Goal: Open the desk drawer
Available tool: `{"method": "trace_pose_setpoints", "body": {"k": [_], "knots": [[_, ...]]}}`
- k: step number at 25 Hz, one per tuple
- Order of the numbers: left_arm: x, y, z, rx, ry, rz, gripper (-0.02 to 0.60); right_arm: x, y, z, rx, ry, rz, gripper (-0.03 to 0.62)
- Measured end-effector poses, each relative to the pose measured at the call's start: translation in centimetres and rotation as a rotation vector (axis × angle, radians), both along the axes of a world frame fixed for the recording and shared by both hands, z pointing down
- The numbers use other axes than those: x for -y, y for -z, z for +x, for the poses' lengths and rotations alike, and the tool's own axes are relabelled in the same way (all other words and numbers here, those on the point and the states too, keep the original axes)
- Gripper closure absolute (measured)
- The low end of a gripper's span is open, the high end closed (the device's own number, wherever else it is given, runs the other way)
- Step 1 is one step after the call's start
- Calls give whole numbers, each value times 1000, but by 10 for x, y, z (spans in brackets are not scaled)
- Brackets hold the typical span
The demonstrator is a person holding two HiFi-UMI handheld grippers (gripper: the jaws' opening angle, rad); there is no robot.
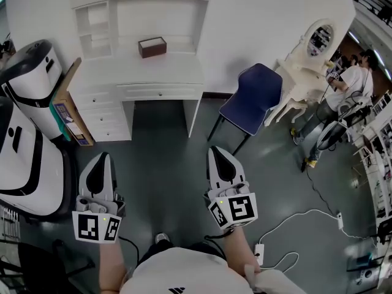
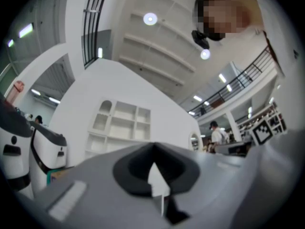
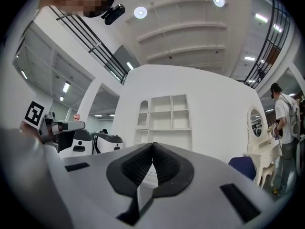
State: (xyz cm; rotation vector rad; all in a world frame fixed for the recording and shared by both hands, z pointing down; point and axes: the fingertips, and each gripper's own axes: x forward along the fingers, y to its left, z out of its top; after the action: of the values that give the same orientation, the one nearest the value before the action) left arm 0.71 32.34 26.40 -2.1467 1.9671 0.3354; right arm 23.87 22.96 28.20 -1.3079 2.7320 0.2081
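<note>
Well, left gripper [image 1: 102, 158]: jaws pressed together on nothing, held in the air over the grey floor [image 1: 159, 146], well short of the desk [image 1: 141, 72].
Right gripper [image 1: 217, 152]: clenched and empty too, touching nothing.
Desk drawer [image 1: 160, 92]: closed, under the white desk top, far ahead between the two grippers.
On the desk: brown box [image 1: 152, 46], below the shelves.
Right of the desk: blue chair [image 1: 251, 100], then a white dressing table [image 1: 300, 72].
Left: white machines [image 1: 30, 81].

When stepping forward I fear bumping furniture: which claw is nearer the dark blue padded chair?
Right. The right claw is short of the dark blue padded chair, slightly to its left; the left claw is much farther left.
</note>
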Motion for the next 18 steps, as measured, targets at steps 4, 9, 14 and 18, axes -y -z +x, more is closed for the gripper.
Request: {"method": "trace_pose_setpoints", "body": {"k": [4,9,14,18], "knots": [[5,-2,-20,7,-14,-2,577,1,-2,-19,9,-14,4,594],[18,-7,-29,2,-30,-15,577,9,-7,-30,-8,-22,-11,594],[41,-15,-39,-4,-41,-34,577,33,-16,-39,-11,-29,-30,594],[64,-17,-52,-3,-24,-35,577,62,-20,-52,-5,-15,-40,594]]}}
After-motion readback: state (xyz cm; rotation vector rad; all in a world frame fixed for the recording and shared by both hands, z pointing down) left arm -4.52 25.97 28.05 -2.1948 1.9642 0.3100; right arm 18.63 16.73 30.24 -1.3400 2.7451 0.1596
